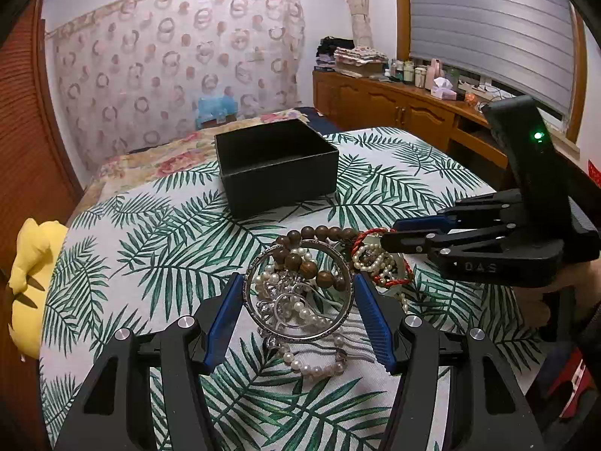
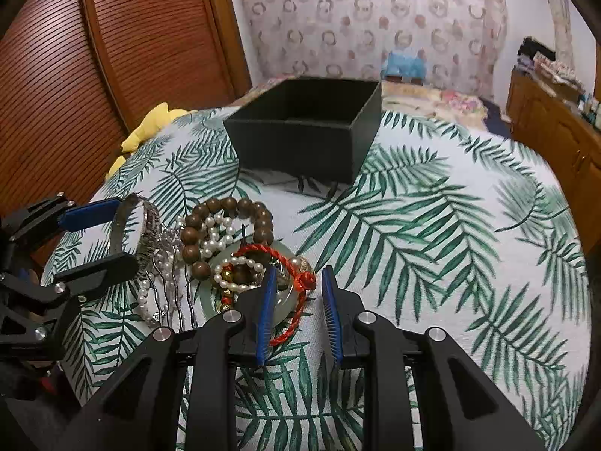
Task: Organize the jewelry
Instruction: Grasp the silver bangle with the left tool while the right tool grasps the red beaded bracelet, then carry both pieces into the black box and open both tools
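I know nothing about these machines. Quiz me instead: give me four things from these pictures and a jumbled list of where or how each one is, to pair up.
Things:
1. box
2. silver bangle
3. wooden bead bracelet
4. plush toy

Descriptions:
A. yellow, beside the table's edge
B. brown, lying in the pile on the leaf-print cloth
C. black, open-topped, beyond the pile
D. gripped between the left tongs

Pairs: 1-C, 2-D, 3-B, 4-A
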Motion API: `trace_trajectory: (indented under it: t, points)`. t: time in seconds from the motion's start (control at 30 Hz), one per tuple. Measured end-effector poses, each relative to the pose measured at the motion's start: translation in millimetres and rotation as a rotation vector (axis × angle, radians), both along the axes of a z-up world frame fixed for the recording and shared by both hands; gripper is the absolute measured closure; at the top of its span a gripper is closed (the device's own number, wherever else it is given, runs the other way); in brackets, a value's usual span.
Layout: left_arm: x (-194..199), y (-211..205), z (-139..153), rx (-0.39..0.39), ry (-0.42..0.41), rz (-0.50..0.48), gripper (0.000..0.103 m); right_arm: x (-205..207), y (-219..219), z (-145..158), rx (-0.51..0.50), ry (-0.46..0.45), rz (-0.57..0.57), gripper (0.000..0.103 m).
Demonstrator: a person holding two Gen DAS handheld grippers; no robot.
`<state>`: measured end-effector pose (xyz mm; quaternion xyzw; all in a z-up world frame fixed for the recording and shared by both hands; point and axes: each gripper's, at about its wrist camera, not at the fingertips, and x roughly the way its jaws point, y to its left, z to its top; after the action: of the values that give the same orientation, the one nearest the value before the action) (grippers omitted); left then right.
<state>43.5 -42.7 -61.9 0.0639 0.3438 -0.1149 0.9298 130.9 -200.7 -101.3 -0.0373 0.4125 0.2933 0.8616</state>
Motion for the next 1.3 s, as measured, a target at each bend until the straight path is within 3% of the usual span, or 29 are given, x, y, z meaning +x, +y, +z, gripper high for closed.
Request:
trace_trajectory:
  t: [0.07, 0.1, 0.2, 0.47, 0.8, 1.3]
  points:
    - [1, 0, -1, -0.001, 0.001, 0.004, 0.045, 0, 0, 0, 0.008, 0.002, 0.005, 0.077]
    - [1, 1, 0, -0.004, 0.001, 0.006, 0.045, -1, 0, 1, 0.014, 0.001, 0.01, 0.085]
    - [4, 4, 0, -0.006, 0.002, 0.012, 0.045, -5, 0, 7, 0.005, -0.019, 0.022, 0.093]
    - [11, 15, 3, -0.015, -0.005, 0.028, 0.045, -11, -3, 42, -0.006, -0.107, 0.051, 0.094]
    - [27, 21, 21, -0.014, -0.037, 0.037, 0.045, 16, 1, 87, 0.001, -0.19, 0.046, 0.094]
    - [71, 27, 37, 0.005, -0.058, 0.053, 0.045, 91, 31, 100, 0.045, -0.2, 0.039, 0.093]
